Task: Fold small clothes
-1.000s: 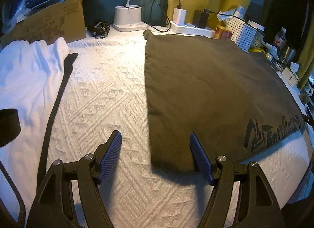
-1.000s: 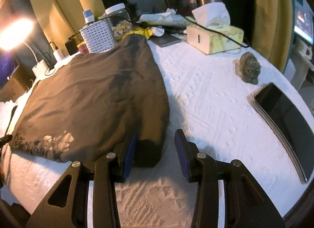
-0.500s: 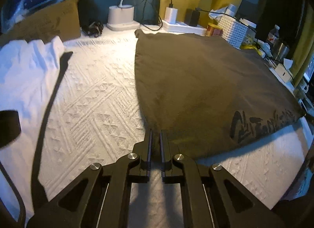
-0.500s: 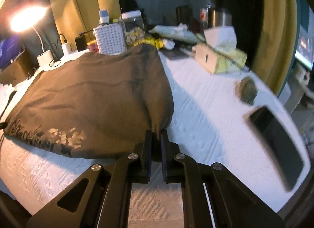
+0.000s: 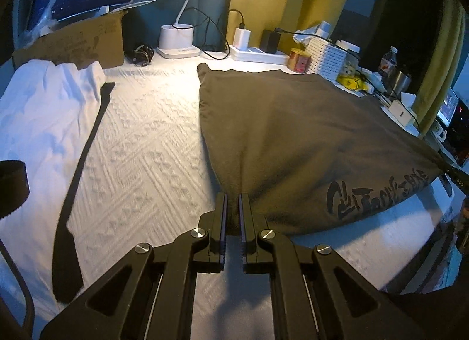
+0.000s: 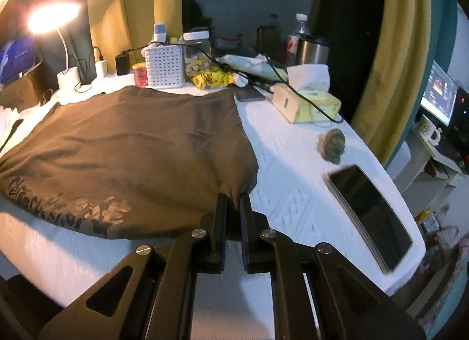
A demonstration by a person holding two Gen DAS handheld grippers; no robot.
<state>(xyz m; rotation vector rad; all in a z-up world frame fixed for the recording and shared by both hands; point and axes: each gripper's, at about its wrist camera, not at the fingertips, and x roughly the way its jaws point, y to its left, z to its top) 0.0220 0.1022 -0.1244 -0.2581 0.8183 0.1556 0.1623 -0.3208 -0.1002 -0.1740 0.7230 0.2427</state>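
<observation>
A dark olive-brown garment [image 5: 293, 141] with black lettering near its front hem lies spread on the white textured bedspread [image 5: 140, 164]. My left gripper [image 5: 233, 198] is shut on the garment's near left corner, and the pinched cloth rises off the bed into a peak. In the right wrist view the same garment [image 6: 126, 149] fills the left half. There my right gripper [image 6: 233, 198] is shut on the near right corner, which is also drawn up between the pads. A white garment [image 5: 41, 111] lies crumpled at the far left.
A black strap [image 5: 79, 182] runs along the bed beside the white garment. At the back stand a cardboard box [image 5: 73, 44], a lit desk lamp [image 5: 178, 44], chargers and a white basket [image 6: 164, 67]. A tissue box [image 6: 310, 102], a small figurine [image 6: 332, 143] and a phone [image 6: 369, 211] lie right.
Both grippers went from open around the garment's near corners to shut on them. Since then both have lifted a little, pulling the corners up off the bed.
</observation>
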